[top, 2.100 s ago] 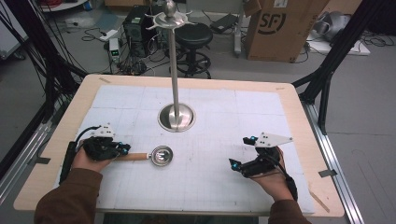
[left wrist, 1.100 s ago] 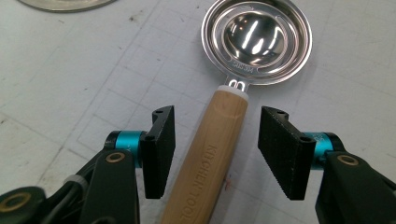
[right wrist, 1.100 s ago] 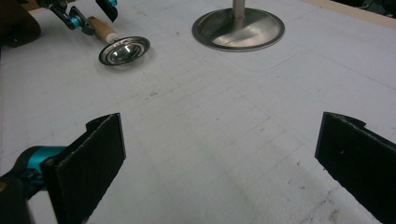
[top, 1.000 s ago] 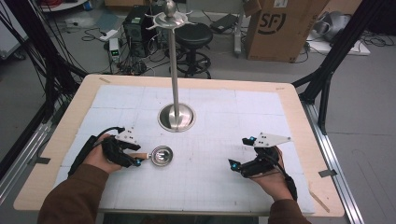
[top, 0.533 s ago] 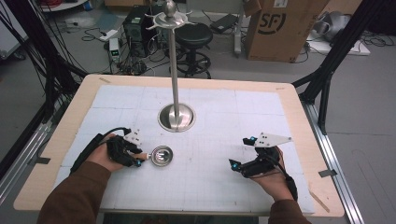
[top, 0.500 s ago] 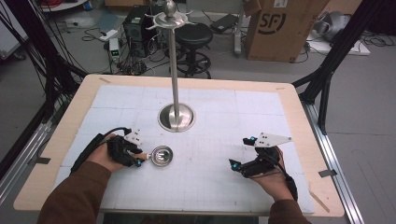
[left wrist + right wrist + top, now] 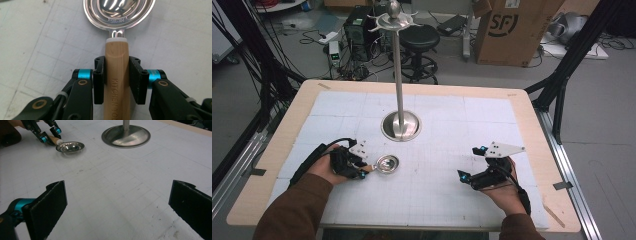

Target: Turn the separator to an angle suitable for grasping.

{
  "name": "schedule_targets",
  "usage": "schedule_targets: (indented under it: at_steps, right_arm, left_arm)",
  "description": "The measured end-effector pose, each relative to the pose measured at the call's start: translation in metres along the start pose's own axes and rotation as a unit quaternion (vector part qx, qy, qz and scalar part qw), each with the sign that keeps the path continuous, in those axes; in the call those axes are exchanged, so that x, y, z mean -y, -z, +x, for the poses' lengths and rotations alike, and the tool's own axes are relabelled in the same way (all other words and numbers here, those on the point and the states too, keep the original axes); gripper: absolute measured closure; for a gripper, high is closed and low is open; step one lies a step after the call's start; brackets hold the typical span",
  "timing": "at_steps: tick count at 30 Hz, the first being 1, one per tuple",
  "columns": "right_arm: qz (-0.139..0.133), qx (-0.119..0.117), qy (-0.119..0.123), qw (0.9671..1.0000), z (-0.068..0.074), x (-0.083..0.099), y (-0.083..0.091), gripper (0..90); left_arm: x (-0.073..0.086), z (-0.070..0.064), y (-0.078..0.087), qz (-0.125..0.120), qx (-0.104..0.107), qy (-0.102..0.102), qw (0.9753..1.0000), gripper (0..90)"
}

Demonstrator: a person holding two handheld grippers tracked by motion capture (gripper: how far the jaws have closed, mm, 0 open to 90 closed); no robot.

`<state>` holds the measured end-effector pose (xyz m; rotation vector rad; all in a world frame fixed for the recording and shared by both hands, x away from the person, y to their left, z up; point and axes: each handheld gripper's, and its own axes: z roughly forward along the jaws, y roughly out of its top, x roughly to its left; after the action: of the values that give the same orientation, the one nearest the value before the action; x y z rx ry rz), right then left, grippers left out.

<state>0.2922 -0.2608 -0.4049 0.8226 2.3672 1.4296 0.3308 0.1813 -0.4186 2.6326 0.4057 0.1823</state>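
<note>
Since two seconds ago the left gripper has slid forward along the wooden handle of the ladle, and its jaws now press both flat sides of the wood just behind the white collar. From between those pads the long axis runs straight ahead, with the shallow steel bowl just beyond the tips, lying mouth-up on the white mat. Dark lettering runs along the pale handle, and a stamp marks the bowl's rim. Well apart from it, the right gripper rests with jaws spread wide, holding nothing.
</note>
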Motion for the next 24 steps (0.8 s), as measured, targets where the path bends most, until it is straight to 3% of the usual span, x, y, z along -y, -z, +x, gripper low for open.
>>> schedule_targets:
  at_steps: [6,24]
  right_arm:
    - [0.0,-0.001,-0.001,1.0,0.0,0.0,0.0,0.4]
    - [0.0,-0.003,0.0,1.0,0.0,0.0,-0.002,0.4]
  left_arm:
    - [-0.016,-0.004,-0.007,0.005,0.002,-0.007,1.0,68.4]
    - [-0.089,-0.023,-0.042,0.002,0.026,-0.061,0.9978,68.4]
